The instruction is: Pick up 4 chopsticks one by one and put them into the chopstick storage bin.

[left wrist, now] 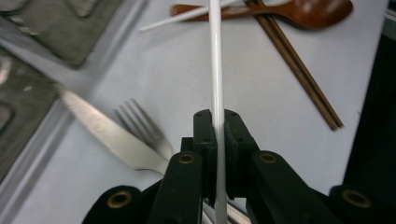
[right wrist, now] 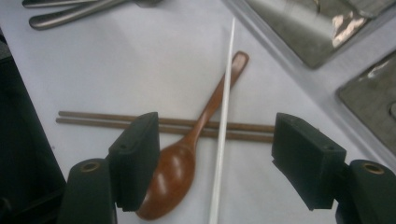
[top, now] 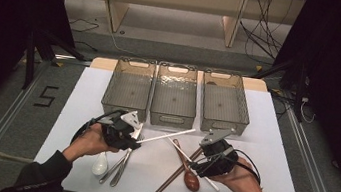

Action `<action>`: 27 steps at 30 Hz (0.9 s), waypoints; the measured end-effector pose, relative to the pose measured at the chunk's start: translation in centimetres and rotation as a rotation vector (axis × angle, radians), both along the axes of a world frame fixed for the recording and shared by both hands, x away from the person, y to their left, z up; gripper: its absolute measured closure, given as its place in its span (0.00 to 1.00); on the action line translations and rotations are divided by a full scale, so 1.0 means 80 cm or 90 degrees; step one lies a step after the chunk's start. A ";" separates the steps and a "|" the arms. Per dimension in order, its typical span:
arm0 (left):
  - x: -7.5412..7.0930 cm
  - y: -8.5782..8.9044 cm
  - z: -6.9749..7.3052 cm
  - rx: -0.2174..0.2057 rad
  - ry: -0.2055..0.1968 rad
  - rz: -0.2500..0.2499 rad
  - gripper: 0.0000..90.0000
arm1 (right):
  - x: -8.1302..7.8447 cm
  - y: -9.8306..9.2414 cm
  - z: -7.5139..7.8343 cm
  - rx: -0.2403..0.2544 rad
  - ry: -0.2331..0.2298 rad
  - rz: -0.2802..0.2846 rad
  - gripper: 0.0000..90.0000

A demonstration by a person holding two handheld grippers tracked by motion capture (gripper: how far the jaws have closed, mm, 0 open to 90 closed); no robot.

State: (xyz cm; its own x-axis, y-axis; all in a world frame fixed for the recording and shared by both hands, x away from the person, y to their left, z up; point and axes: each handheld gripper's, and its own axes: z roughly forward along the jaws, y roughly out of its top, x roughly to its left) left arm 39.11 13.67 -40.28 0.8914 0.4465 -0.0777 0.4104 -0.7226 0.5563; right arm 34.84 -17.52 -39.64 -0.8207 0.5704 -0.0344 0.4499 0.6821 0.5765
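Observation:
My left gripper [left wrist: 217,123] is shut on a thin white chopstick [left wrist: 215,70], which sticks out past the jaws. In the high view that chopstick [top: 168,136] slants up to the right from the left gripper [top: 134,141]. My right gripper [right wrist: 215,154] is open, its jaws wide apart above a second white chopstick [right wrist: 224,107] and a brown wooden spoon [right wrist: 173,177] lying on the white table. The pads touch neither. A pair of brown chopsticks [right wrist: 93,119] lies crosswise under the spoon's handle. In the high view the right gripper [top: 195,165] hovers by the wooden spoon [top: 191,178].
Three clear plastic bins [top: 126,104] [top: 171,116] [top: 223,119] stand side by side at the back of the white mat. A metal knife [left wrist: 102,130] and fork [left wrist: 144,130] lie near the left gripper, with a white spoon [top: 100,163] beside them.

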 end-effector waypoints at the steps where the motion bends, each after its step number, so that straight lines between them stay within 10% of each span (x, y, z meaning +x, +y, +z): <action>1: 0.002 0.003 0.001 -0.004 0.000 0.008 0.95 | 0.000 -0.003 -0.003 -0.002 0.003 -0.001 0.37; 27: 0.082 0.083 0.027 -0.075 -0.032 0.200 0.95 | -0.016 -0.038 -0.024 -0.007 0.032 -0.040 0.35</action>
